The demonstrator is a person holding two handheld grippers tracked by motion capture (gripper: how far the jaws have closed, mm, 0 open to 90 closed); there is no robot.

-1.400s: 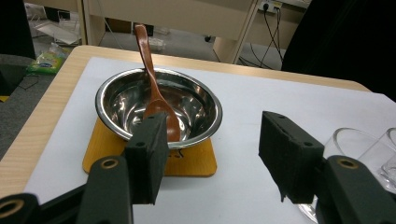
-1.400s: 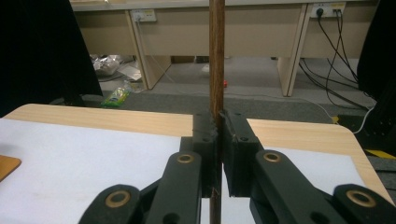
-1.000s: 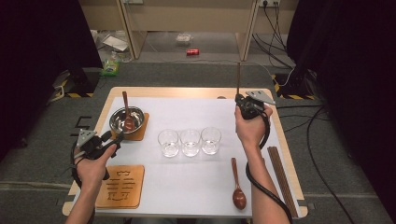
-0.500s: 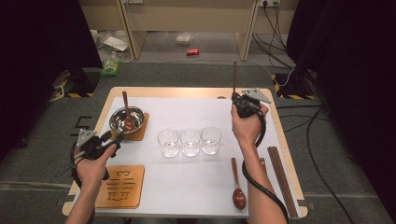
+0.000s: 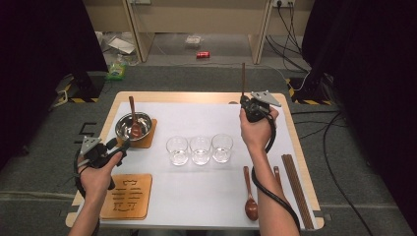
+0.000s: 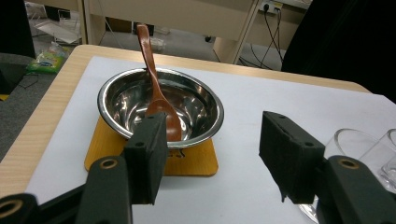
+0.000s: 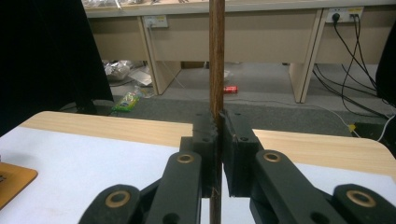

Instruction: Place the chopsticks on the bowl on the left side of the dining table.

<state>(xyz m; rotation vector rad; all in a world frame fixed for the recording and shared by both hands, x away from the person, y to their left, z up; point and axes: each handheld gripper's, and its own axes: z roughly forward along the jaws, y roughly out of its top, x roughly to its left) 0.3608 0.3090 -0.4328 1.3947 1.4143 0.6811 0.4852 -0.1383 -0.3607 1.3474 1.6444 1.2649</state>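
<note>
Since a moment ago our right gripper [image 5: 244,100] has drifted slightly toward the table's far edge, and the left gripper [image 5: 119,145] has kept its place. Our right jaws are clenched on a dark wooden chopstick [image 7: 216,56], which stands upright between them, its upper end rising past the far edge of the table [image 5: 196,206]. Our left jaws stand released with nothing between them, just beside the steel bowl [image 6: 122,100], which sits on a wooden coaster [image 6: 196,161] with a brown spoon [image 6: 156,95] leaning inside.
</note>
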